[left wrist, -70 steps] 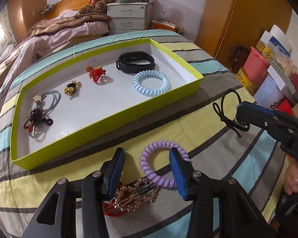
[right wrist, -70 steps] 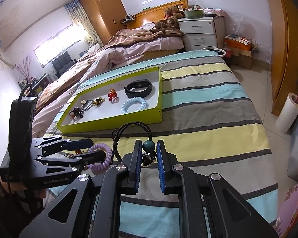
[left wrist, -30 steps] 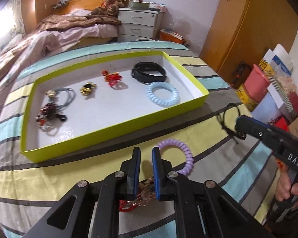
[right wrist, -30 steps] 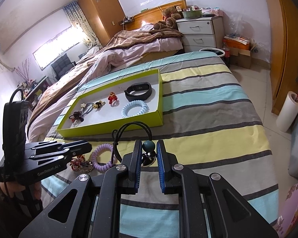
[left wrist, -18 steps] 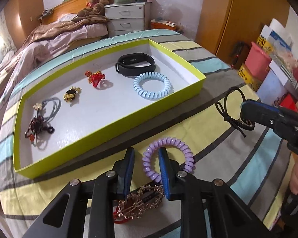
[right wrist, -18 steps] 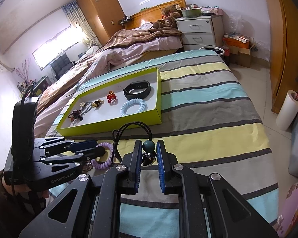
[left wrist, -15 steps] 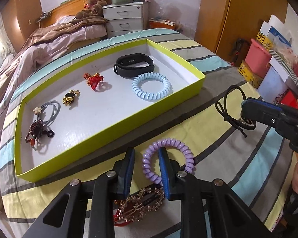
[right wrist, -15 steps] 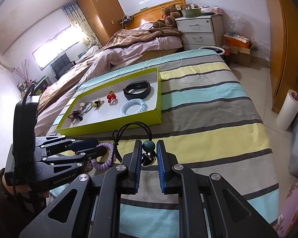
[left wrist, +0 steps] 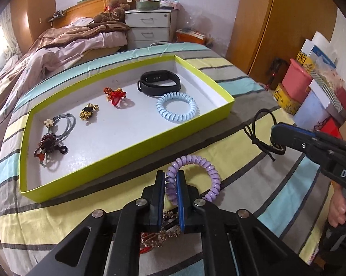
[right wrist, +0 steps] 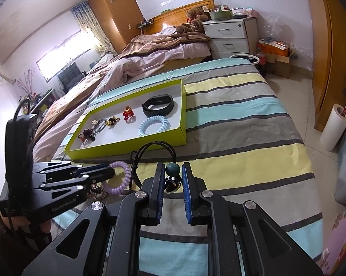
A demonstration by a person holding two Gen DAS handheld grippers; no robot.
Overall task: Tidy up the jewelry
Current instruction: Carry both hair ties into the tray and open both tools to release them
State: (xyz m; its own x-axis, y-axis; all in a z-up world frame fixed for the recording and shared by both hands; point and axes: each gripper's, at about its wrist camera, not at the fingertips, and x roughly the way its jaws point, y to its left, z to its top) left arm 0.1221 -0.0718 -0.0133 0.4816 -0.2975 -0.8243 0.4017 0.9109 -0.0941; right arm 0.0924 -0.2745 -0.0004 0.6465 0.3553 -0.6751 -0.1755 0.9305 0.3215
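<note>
Left gripper: jaws closed on the near arc of the lilac plastic spiral hair tie, which lies on the bedspread just ahead of it.
Right gripper: clamped on a dark teal bead with a shiny metal charm; its black cord loop arches up beyond the fingertips.
Spiral tie, handling: probably very light, springy and stretchy; a pinch across one coil section, as now, looks sound, though the smooth coils could squirm out if the hold is shallow.
Beaded cord, handling: light and limp; the bead is the only firm part, so the cord will likely dangle and swing.
Gold-and-red ornate hair clip: under the left gripper's fingers, partly hidden; looks stiff, maybe delicate.
Lime-green shallow cardboard tray: ahead of both grippers, white inside, holding a pale blue spiral tie, black fitness band and small ornaments to their left.
Surface: soft striped bedspread in teal, yellow and grey.
Room: bedroom; another bed with rumpled brown and pink covers and white drawers beyond the tray.
</note>
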